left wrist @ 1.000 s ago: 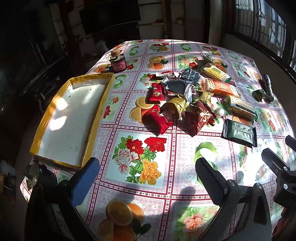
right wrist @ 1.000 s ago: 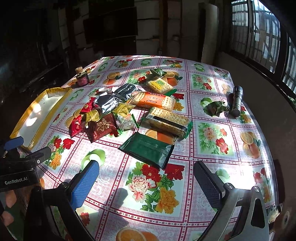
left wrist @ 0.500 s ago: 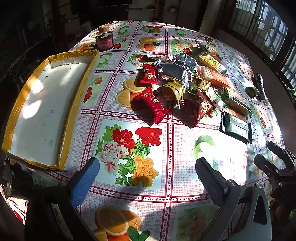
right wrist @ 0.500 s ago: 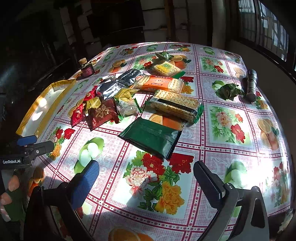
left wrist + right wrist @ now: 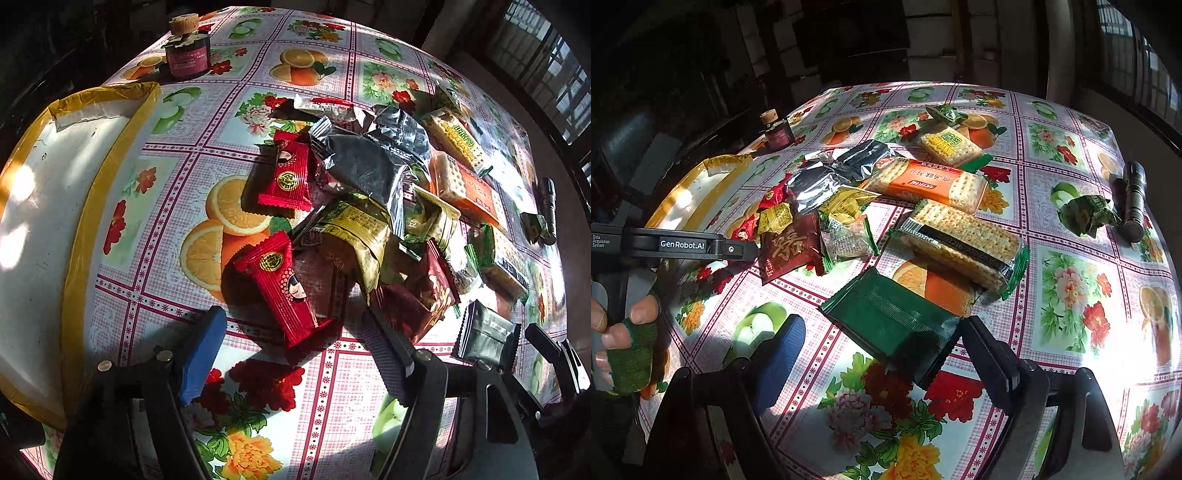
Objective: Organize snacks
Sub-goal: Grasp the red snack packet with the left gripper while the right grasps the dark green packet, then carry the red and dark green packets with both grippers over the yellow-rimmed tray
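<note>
On the floral surface [image 5: 332, 387] we see the heaped snacks [image 5: 369, 206], a red packet [image 5: 284, 288] nearest our left gripper [image 5: 295, 354], whose fingers stand wide apart and empty. Our right gripper [image 5: 882, 354], equally wide and empty, frames a dark green packet [image 5: 897, 321]; a yellow-rimmed tray [image 5: 40, 206] lies left.

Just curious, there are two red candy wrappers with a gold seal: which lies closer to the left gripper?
The lower red wrapper, lying diagonally just ahead of the open left gripper; the other red wrapper sits farther up.

Tray [image 5: 79, 229] cut off at left; pile's lower packets hidden.
</note>
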Demonstrator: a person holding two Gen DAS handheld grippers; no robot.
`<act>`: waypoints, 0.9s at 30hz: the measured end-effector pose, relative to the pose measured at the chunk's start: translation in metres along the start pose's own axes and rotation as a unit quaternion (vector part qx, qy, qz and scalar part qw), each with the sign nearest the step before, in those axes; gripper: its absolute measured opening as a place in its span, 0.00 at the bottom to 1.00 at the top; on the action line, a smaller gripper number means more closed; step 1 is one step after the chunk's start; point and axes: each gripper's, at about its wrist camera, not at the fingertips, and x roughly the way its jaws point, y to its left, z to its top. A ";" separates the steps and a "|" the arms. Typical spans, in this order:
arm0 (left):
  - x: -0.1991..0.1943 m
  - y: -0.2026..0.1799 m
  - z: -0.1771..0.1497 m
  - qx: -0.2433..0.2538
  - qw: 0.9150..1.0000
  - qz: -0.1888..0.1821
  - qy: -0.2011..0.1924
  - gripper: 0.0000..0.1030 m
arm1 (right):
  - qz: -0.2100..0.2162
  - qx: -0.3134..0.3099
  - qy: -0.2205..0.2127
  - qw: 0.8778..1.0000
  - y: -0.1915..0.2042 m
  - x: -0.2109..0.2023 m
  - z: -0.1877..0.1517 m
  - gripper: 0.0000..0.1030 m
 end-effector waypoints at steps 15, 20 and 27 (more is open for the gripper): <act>0.001 0.014 0.011 0.018 1.000 -0.013 -0.019 0.16 | -0.015 -0.071 0.045 0.996 0.012 0.020 -0.006 0.46; -0.004 0.012 0.001 0.025 0.999 -0.011 -0.019 0.16 | 0.021 -0.020 0.025 0.999 0.011 0.009 -0.014 0.46; -0.040 0.012 -0.025 0.029 0.998 -0.002 -0.049 0.16 | 0.055 0.023 -0.004 0.998 0.019 -0.012 -0.018 0.46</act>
